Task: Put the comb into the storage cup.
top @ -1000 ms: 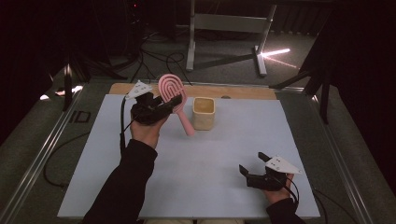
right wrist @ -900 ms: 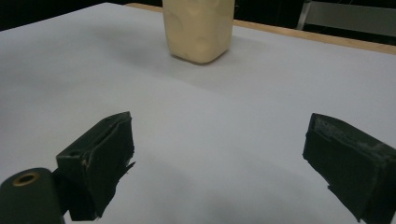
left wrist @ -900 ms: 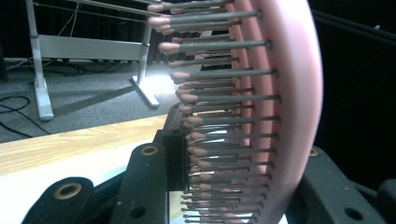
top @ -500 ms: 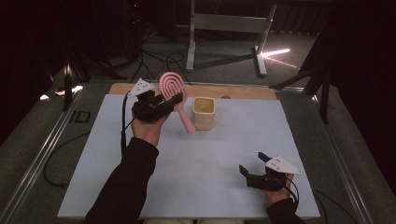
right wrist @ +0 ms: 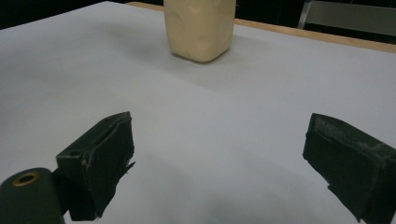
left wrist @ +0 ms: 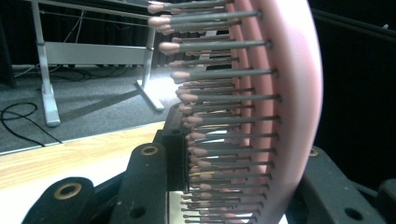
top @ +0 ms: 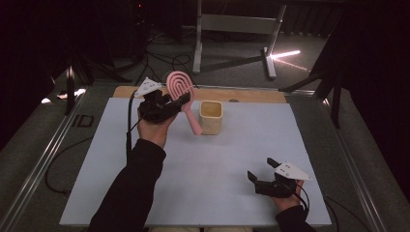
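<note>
A pink hairbrush (top: 180,85) is held above the white mat, head up and handle slanting down toward a cream square cup (top: 211,117). My left gripper (top: 181,100) is shut on the brush just below its head. In the left gripper view the brush's bristles (left wrist: 224,98) point left, and the pink back (left wrist: 289,93) lies against the right jaw. My right gripper (top: 261,169) rests low at the mat's front right, open, with nothing between its fingers (right wrist: 100,158). The cup (right wrist: 201,28) stands ahead of it.
The white mat (top: 217,159) covers a wooden table whose back edge (top: 251,95) shows behind the cup. A metal stand (top: 232,29) and loose cables lie on the floor beyond. Metal rails run along both table sides.
The left gripper and the brush have shifted very slightly up and to the right. The right gripper has stayed in place.
</note>
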A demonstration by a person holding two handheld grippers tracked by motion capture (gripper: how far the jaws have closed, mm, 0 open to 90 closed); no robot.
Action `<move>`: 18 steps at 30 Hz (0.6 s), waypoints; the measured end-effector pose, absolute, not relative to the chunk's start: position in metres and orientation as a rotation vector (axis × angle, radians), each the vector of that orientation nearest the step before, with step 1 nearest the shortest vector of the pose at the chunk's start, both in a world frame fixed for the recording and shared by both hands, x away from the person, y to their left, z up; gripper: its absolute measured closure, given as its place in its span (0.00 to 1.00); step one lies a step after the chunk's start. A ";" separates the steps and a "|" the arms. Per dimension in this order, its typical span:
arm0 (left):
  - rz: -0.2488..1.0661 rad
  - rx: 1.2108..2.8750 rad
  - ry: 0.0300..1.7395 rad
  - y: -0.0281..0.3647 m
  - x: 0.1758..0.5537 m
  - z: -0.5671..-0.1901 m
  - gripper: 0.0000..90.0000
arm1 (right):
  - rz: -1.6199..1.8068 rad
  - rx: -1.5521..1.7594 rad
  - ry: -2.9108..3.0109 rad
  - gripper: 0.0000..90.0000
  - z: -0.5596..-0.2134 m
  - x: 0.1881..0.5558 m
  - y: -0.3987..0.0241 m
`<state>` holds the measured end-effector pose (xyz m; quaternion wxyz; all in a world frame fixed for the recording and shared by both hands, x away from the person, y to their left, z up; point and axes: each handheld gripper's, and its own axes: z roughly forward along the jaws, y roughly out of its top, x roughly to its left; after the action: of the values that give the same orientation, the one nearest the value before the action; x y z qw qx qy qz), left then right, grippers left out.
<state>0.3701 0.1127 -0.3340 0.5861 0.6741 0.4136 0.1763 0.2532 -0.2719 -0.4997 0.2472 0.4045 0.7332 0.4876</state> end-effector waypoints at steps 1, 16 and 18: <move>0.415 1.574 0.963 0.112 0.371 -0.333 0.72 | 1.330 1.103 1.999 0.10 -0.500 0.253 -0.272; 0.433 1.611 0.937 0.104 0.379 -0.328 0.72 | 1.325 1.101 2.010 0.10 -0.501 0.253 -0.270; 0.438 1.618 0.935 0.104 0.380 -0.327 0.72 | 1.324 1.103 2.011 0.10 -0.501 0.253 -0.270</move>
<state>0.3796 0.1037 -0.3275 0.5738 0.6903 0.3990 0.1871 0.2532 -0.2704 -0.5010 0.2439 0.4038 0.7365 0.4848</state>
